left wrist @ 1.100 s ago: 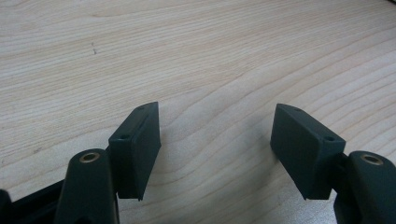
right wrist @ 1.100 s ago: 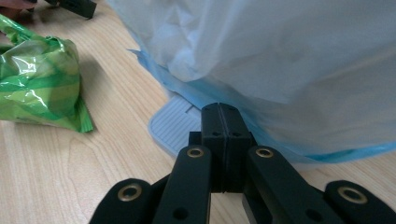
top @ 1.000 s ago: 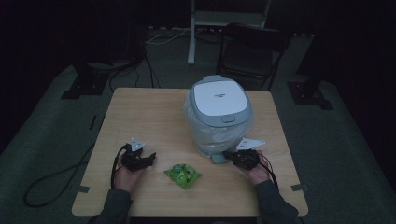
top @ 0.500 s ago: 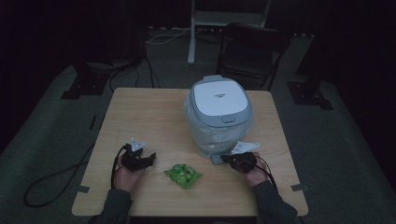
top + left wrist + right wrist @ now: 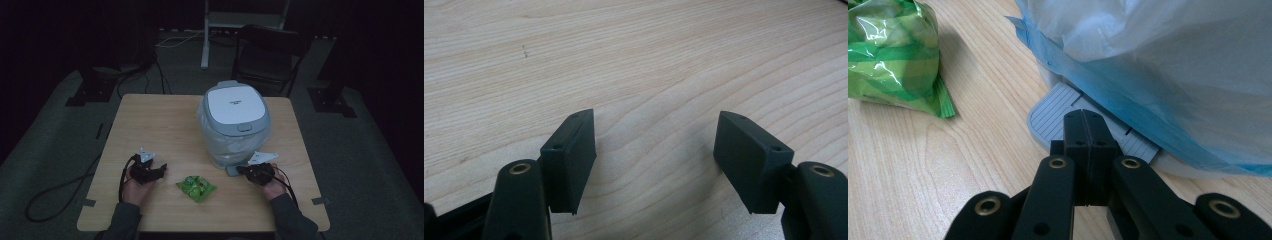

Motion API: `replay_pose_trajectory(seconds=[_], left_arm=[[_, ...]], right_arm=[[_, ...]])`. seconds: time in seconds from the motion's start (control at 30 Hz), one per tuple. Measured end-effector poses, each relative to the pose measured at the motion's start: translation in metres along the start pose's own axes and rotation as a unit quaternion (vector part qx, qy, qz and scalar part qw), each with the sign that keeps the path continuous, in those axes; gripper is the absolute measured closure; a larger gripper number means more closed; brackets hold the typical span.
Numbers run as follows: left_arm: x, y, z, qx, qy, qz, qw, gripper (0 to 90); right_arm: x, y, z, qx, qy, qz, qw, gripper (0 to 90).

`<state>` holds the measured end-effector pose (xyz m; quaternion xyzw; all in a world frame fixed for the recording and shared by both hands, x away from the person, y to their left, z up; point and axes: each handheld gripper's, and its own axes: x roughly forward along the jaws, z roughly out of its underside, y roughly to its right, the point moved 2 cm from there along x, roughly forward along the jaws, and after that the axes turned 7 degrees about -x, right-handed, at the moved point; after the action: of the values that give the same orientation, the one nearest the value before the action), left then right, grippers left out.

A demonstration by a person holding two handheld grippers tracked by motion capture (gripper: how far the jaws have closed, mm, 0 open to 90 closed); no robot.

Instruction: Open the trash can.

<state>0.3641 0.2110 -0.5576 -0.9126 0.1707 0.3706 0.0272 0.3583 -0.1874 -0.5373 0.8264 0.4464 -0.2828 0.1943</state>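
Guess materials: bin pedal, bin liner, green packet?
Pedal: grey moulded plastic by the look, matte, with ribbed grooves. Liner: thin translucent plastic film, bluish, wrinkled and slack. Green packet: glossy plastic wrapper, with crinkles and sharp highlights; contents cannot be told.

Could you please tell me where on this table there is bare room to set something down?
The far left stretch of the wooden table, beyond the left gripper and left of the pedal bin, is bare. It is crowded at the near right, where the right gripper sits shut over the bin's pedal, with the green packet beside it.
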Motion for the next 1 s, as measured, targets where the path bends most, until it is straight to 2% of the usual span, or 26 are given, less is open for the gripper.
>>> replay_pose_trajectory(seconds=[0.77, 1.0], left_arm=[[-0.0003, 0.0004, -0.0001, -0.002, -0.002, -0.001, 1.0, 33.8], [-0.0003, 0.0005, -0.0001, -0.002, -0.002, -0.001, 1.0, 33.8]], right_arm=[[0.0022, 0.0005, 0.0008, 0.004, -0.007, -0.005, 1.0, 90.0], [0.0038, 0.0, 0.0013, -0.002, -0.012, -0.003, 0.9999, 90.0]])
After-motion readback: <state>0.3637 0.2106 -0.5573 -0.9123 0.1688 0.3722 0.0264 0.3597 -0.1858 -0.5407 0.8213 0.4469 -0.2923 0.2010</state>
